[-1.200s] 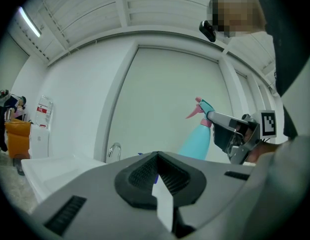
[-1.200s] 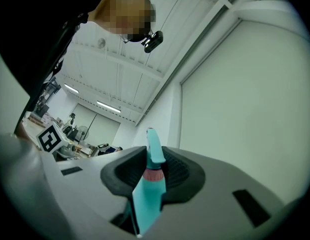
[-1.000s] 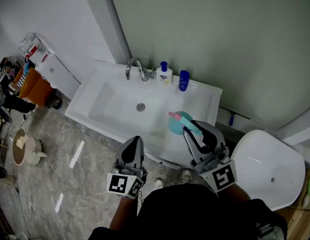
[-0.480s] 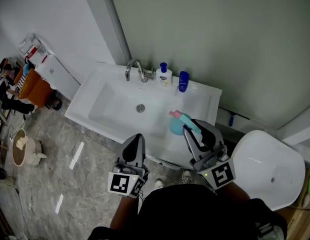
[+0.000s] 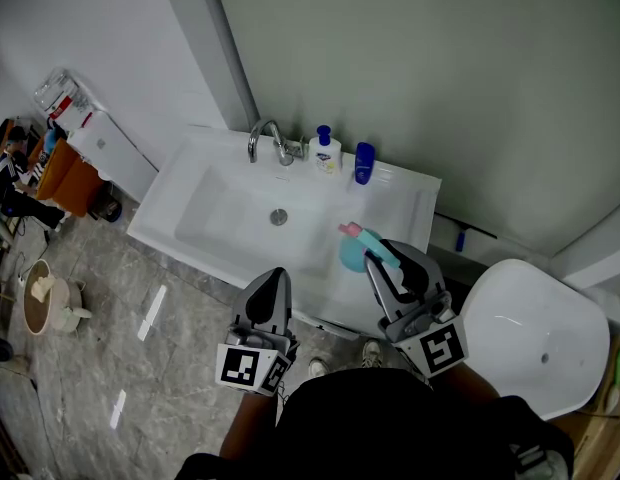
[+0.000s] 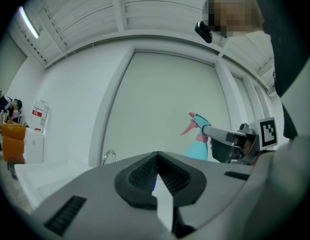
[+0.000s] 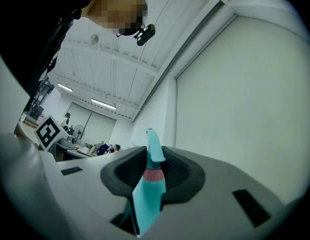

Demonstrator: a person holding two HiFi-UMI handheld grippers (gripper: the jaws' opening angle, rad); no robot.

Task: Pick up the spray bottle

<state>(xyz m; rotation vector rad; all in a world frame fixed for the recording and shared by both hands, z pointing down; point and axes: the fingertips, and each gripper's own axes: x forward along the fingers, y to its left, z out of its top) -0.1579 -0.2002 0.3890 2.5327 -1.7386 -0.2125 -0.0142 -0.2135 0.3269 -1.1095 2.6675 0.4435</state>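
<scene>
A teal spray bottle (image 5: 350, 251) with a pink trigger and collar hangs over the right end of the white sink counter (image 5: 410, 203), held off the surface. My right gripper (image 5: 374, 258) is shut on it at the neck; in the right gripper view the bottle (image 7: 151, 186) fills the gap between the pads. My left gripper (image 5: 271, 290) hovers at the sink's front edge, shut and empty, its pads (image 6: 145, 173) pressed together. From the left gripper view the bottle (image 6: 197, 146) and the right gripper (image 6: 226, 135) show at the right.
The basin (image 5: 225, 213) has a chrome faucet (image 5: 267, 138) at the back, with a soap dispenser (image 5: 328, 152) and a blue bottle (image 5: 364, 162) beside it. A white toilet (image 5: 535, 333) stands to the right. A bucket (image 5: 45, 298) sits on the floor to the left.
</scene>
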